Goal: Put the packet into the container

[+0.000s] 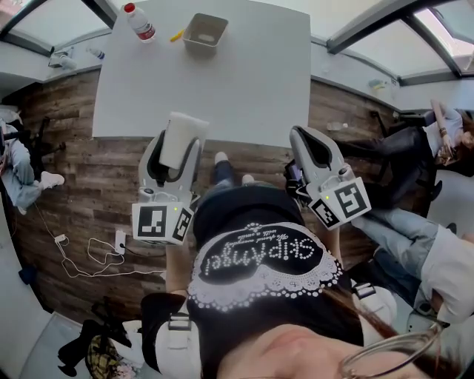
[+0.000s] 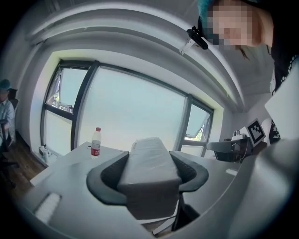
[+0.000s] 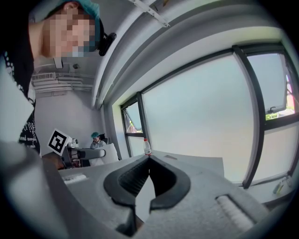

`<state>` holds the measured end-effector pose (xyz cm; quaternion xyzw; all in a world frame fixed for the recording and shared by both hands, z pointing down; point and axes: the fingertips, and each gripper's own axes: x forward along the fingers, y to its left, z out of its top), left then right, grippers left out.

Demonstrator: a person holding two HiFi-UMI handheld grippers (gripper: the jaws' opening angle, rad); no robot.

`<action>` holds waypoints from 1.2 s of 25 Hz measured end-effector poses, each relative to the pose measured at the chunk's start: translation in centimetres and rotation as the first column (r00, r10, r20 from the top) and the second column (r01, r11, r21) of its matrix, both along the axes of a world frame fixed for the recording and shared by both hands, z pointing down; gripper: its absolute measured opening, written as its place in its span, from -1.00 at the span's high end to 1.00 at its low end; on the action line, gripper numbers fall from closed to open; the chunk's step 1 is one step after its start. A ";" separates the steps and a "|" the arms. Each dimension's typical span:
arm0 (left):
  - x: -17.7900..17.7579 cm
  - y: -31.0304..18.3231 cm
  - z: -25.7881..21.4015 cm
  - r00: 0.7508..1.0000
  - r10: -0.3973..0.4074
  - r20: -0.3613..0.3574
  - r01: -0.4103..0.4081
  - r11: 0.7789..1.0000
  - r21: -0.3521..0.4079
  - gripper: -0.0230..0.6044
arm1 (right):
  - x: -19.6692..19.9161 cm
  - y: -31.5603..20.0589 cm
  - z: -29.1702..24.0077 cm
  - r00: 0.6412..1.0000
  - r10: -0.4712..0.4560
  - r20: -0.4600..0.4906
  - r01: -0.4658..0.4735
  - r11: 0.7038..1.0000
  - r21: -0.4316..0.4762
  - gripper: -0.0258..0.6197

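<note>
1. Packet [image 1: 181, 137] is clamped in my left gripper [image 2: 148, 155], well short of the container [image 1: 205, 44].
2. My right gripper [image 3: 149, 159] is closed on nothing, equally far from the container.
3. Pickup looks done; carrying to the container and release remain.

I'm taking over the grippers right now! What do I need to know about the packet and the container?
Left gripper: shut on the white packet, held in the air at the near edge of the table.
Right gripper: shut, nothing in it, also at the near edge.
Container: at the table's far edge, near a bottle; it looks empty.
Done: the packet is in the grip.
Left: carry it across the table and let it go in the container.
</note>
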<state>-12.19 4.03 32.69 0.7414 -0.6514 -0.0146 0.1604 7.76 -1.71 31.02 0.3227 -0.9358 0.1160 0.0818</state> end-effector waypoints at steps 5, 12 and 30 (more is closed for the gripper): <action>-1.1 -0.4 0.2 1.000 0.018 0.002 -0.018 1.000 -0.014 0.05 | -1.0 -0.3 -0.2 1.000 0.016 -0.006 -0.016 1.000 0.004 0.92; -1.5 -0.2 0.7 0.999 0.037 -0.002 -0.037 0.999 -0.031 0.05 | -1.6 -0.2 0.2 1.000 0.027 -0.016 -0.027 1.000 -0.007 0.92; -3.0 -3.9 1.4 0.999 -0.046 -0.010 0.046 0.997 -0.056 0.05 | -3.7 -5.6 0.8 0.999 -0.045 -0.004 0.045 0.998 -0.034 0.92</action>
